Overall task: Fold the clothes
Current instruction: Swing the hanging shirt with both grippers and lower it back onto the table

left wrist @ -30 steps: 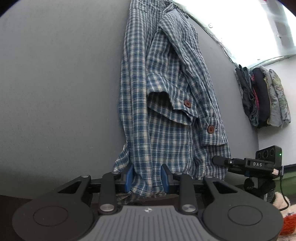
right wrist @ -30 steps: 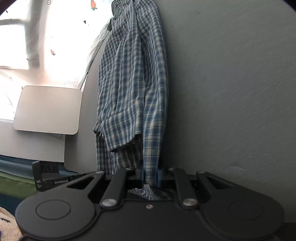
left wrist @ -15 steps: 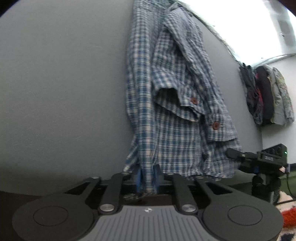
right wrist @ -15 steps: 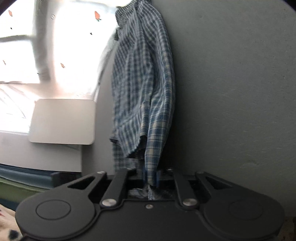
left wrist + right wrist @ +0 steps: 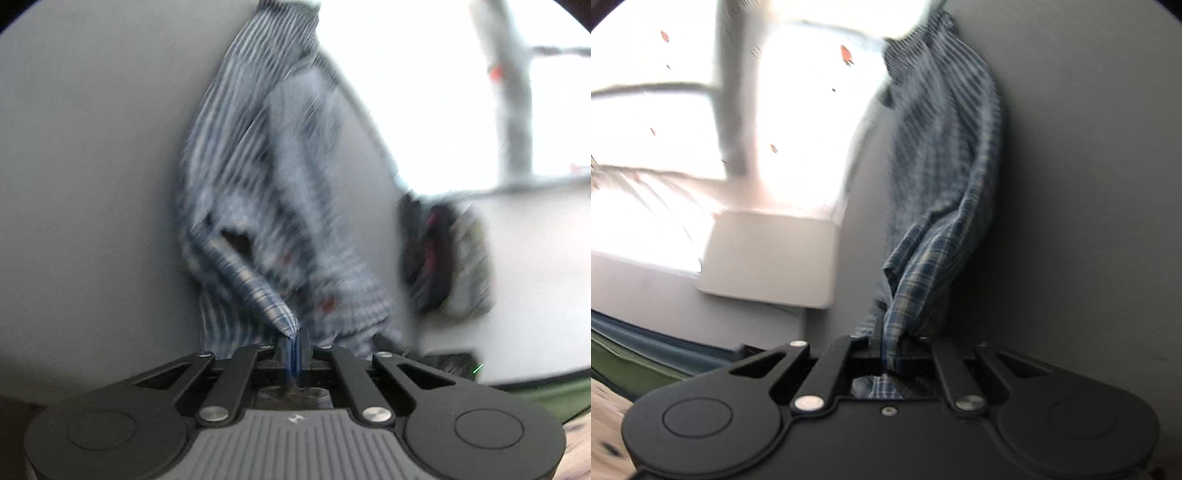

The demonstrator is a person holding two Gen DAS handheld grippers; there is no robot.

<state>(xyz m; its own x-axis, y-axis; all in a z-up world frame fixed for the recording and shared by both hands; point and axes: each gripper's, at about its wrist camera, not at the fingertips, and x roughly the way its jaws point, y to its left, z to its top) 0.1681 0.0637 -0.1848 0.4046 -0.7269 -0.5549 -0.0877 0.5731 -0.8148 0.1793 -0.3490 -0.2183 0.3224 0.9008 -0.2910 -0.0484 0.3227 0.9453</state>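
Against a plain grey surface [image 5: 92, 184], a blue plaid shirt [image 5: 266, 192] stretches from 12 o'clock down to 6 o'clock, blurred in the left view. At its lower end the left hand-held gripper [image 5: 294, 345] is pinched together on a pointed fold of the cloth. The right hand-held gripper [image 5: 891, 350] is likewise clamped on a bunched edge of the shirt [image 5: 942, 192], with fabric poking through behind its fingers. At 3 o'clock in the left view, a dark heap of other clothes [image 5: 443, 258] lies well apart. At 9 o'clock in the right view sits a white rounded panel [image 5: 768, 258] beneath a bright window [image 5: 683, 92].
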